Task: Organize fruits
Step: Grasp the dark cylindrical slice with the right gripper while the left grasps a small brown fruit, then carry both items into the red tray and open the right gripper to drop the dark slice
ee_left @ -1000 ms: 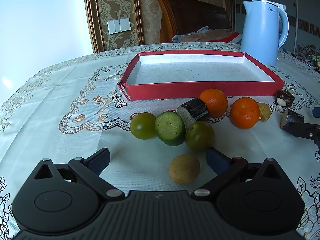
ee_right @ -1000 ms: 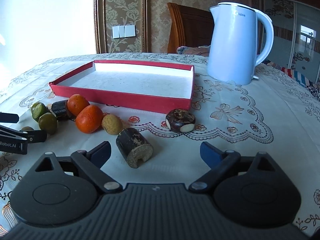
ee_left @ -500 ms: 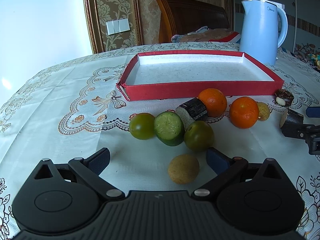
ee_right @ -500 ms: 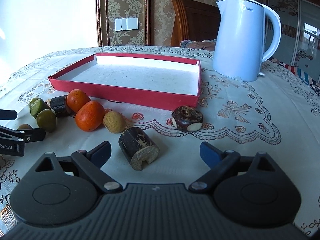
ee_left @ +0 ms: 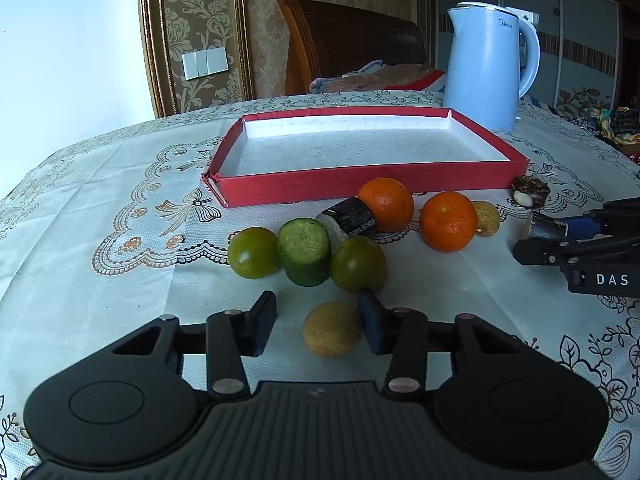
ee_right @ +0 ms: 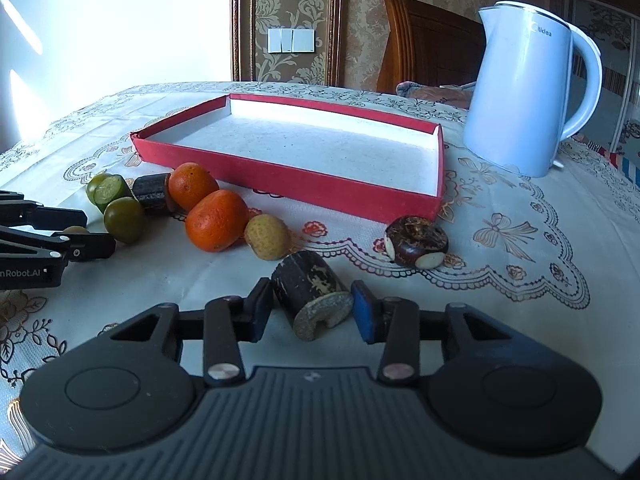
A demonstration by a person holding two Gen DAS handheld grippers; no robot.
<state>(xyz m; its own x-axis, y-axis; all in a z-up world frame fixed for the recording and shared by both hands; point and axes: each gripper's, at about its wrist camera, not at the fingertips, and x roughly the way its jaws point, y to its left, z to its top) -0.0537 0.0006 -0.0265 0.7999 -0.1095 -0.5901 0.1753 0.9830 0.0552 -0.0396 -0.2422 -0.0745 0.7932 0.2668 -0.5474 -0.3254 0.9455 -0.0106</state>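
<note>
A red tray [ee_left: 360,190] [ee_right: 288,184] lies empty on the table. In front of it lie two oranges [ee_left: 447,221], two green fruits [ee_left: 358,264], a cucumber piece [ee_left: 305,251], dark cane pieces [ee_left: 350,218] and small tan fruits. My left gripper [ee_left: 318,322] is partly closed around a tan round fruit [ee_left: 332,335]; its right pad touches the fruit, its left pad stands apart. My right gripper [ee_right: 312,310] has closed in around a dark cane piece [ee_right: 310,294], both pads at its sides. A dark brown chestnut-like piece [ee_right: 416,241] lies beyond it.
A pale blue kettle [ee_left: 486,66] [ee_right: 524,104] stands behind the tray at the right. The table has an embroidered white cloth [ee_left: 120,216]. A wooden chair [ee_left: 352,44] stands behind the table. Each gripper shows in the other's view at the side.
Both grippers have narrowed from wide open. The left has closed in around the tan fruit, the right around the dark cane piece after moving forward to it.
</note>
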